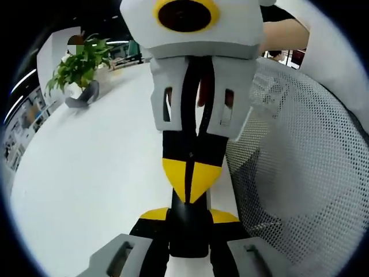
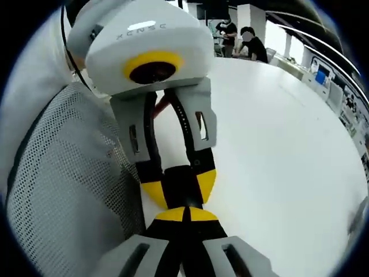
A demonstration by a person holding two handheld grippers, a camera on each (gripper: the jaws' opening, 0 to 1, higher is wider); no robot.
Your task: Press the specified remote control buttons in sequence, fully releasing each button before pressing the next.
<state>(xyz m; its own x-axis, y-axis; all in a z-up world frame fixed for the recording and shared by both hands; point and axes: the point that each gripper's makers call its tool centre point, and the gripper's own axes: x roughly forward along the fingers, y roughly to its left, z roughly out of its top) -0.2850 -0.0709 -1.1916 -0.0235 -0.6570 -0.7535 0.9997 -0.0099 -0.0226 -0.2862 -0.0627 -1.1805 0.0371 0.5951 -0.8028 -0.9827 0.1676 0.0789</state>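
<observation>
Two tools met tip to tip above a white tabletop [image 1: 86,173]. The left tool [image 1: 188,222] was clamped on a slim black remote control [image 1: 187,234], its yellow-tipped jaws spread to either side of the dark body. The right tool [image 1: 190,184] came in from the opposite side with its jaws drawn together to a single yellow point, which touched the end of the remote control; no buttons could be made out.

From the right gripper view, the right tool [image 2: 184,216] rose from below to the remote control [image 2: 183,183], which was held between the jaws of the left tool [image 2: 181,184].

A white mesh chair back [image 1: 300,144] stood just beside the tools. A potted plant [image 1: 81,63] sat well apart on the tabletop's far side. People [image 2: 251,43] sat at its distant edge.
</observation>
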